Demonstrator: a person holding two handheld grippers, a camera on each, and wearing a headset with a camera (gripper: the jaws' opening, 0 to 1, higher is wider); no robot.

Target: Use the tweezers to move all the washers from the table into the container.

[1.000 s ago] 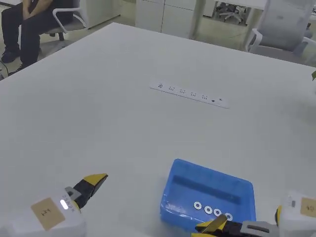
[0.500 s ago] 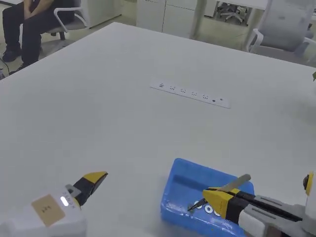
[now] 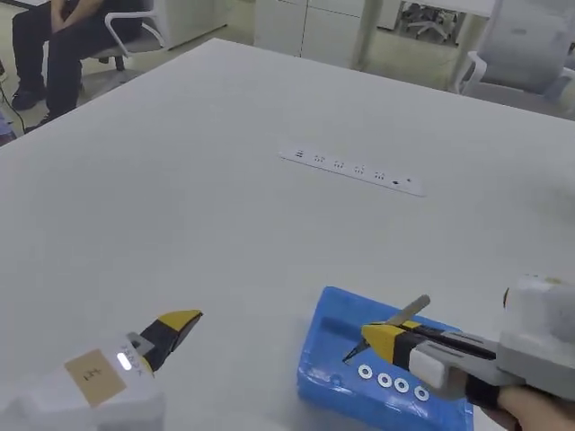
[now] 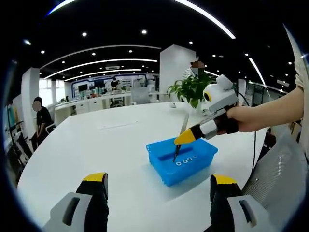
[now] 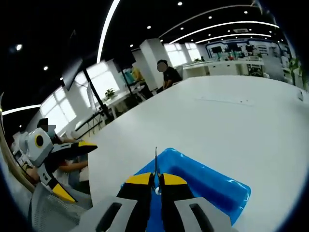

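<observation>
A blue container (image 3: pixel 334 310) sits at the near edge of the white table (image 3: pixel 180 197), with several silver washers (image 3: pixel 384 380) in a row inside it. My right gripper (image 3: pixel 375 339) hovers over the container, shut on thin metal tweezers (image 3: pixel 409 312) whose dark tip points down into it, just above the washers. The right gripper view shows the tweezers (image 5: pixel 155 164) clamped between that gripper's (image 5: pixel 155 180) yellow jaws, over the container (image 5: pixel 212 186). My left gripper (image 3: pixel 182 323) stands open and holds nothing, left of the container. Its view (image 4: pixel 158 180) shows the container (image 4: pixel 166 169), the washers (image 4: pixel 186 160) and the right gripper (image 4: pixel 186 137).
A white power strip (image 3: pixel 350 168) lies across the middle of the table. A person sits on a chair (image 3: pixel 121 31) beyond the far left corner. More chairs (image 3: pixel 517 54) and cabinets stand behind the far edge.
My right gripper has risen from the bottom edge of the view and moved left over the container with the tweezers. The left gripper has stayed put.
</observation>
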